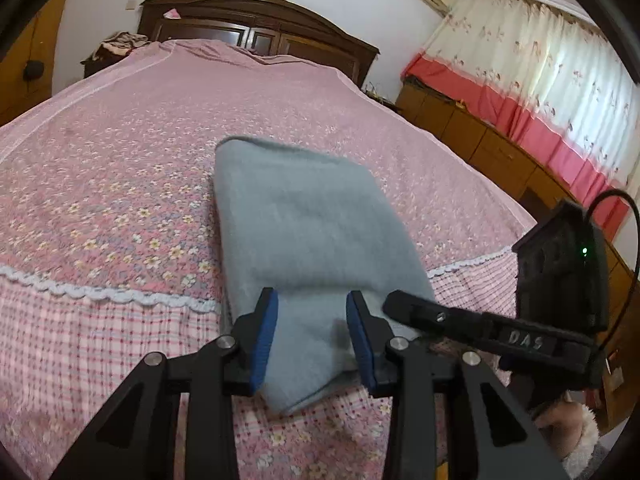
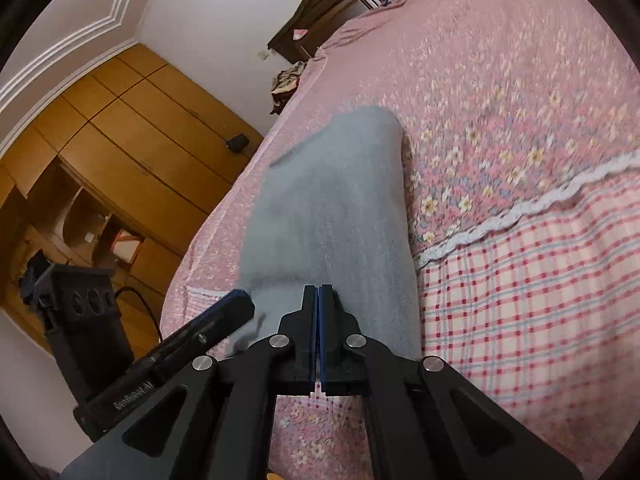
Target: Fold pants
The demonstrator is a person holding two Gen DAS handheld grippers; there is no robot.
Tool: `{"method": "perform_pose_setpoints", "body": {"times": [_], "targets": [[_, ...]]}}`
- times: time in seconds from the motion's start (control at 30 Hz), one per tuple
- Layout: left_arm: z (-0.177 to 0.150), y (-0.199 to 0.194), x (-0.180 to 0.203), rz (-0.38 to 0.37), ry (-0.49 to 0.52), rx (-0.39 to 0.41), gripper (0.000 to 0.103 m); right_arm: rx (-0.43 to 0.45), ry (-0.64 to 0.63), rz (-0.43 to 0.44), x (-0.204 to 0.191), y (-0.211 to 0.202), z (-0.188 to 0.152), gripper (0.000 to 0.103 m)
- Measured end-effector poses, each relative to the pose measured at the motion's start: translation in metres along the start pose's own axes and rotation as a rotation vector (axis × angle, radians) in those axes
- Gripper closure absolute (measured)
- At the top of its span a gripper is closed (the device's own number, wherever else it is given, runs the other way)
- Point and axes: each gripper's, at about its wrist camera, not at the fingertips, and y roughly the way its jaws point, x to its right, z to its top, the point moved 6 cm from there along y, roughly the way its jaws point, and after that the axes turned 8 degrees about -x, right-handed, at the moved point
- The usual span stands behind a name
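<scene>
The pants (image 1: 308, 216) are grey-blue and lie folded into a long narrow strip on the bed (image 1: 120, 168), on its pink flowered cover. In the left wrist view the strip runs from about 12 o'clock, where its far end is a rounded fold, down to 6 o'clock, where the near end reaches over the white lace band (image 1: 80, 292) onto the checked part of the cover. The same pants (image 2: 332, 208) appear in the right wrist view, going from 12 o'clock down to the bottom centre.

The left gripper (image 1: 313, 336) is open; its two blue pads stand apart, one at each side of the near end of the cloth, and the cloth lies between them. I cannot tell if the pads touch the fabric. The right gripper (image 1: 404, 306) shows in this view at 4 o'clock, with its tip on the right edge of the pants.

In its own view the right gripper (image 2: 319, 292) is closed, the blue pads pressed together in a thin line at the near part of the pants. Whether fabric is caught between them is not clear. The left gripper (image 2: 236, 306) comes in from 8 o'clock and reaches the left edge of the cloth.

Farther out, a dark wooden headboard (image 1: 256, 20) stands at 12 o'clock. Flowered curtains (image 1: 532, 80) with a red band hang at 2 o'clock above low wooden cabinets (image 1: 480, 140). In the right wrist view a wooden wardrobe (image 2: 132, 132) fills the 9 o'clock side.
</scene>
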Motion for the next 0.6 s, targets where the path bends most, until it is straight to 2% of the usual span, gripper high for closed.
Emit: {"method": "perform_pose_setpoints", "body": {"times": [0.13, 0.23, 0.43, 0.6], "targets": [[-0.007, -0.006, 0.007, 0.069, 0.051, 0.017, 0.054, 0.000, -0.050, -0.047, -0.006, -0.011, -0.003, 0.102], [-0.011, 0.006, 0.011, 0.107, 0.081, -0.007, 0.054, -0.018, -0.025, -0.050, -0.003, 0.001, -0.013, 0.102], [-0.016, 0.017, 0.006, 0.104, 0.071, -0.022, 0.054, -0.023, 0.014, -0.024, 0.009, 0.008, -0.019, 0.103], [-0.016, 0.017, 0.005, 0.109, 0.080, -0.016, 0.054, -0.027, 0.007, -0.041, -0.004, 0.013, -0.013, 0.103]]}}
